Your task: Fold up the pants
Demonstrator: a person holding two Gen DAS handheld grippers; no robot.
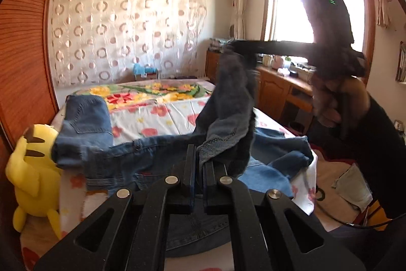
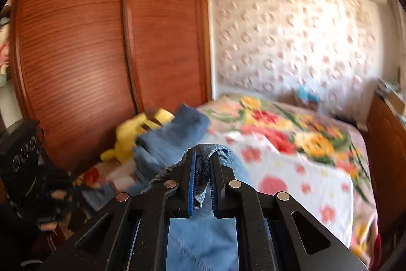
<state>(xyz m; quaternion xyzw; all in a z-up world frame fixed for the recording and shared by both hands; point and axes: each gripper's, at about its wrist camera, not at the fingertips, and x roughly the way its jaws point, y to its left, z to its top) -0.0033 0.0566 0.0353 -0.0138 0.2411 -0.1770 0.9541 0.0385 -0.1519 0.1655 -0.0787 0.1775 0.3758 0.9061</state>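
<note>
Both tongs are clamped on the jeans [image 1: 152, 154]: the left tongs [image 1: 199, 164] pinch a hem, the right tongs [image 2: 203, 182] a fold, lifted off the flowered bed [image 1: 162, 116]. A yellow plush toy [image 1: 33, 169] sits beside the jeans.

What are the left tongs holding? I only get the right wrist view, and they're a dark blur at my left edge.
Observer: The left tongs are shut on a hemmed edge of the jeans.
Operator: Same garment as mine?
Observer: It looks so. In the left wrist view, denim hangs from the right tongs down to the left ones.
Operator: How high am I?
Observer: Well above the bed, level with the window behind you.
</note>
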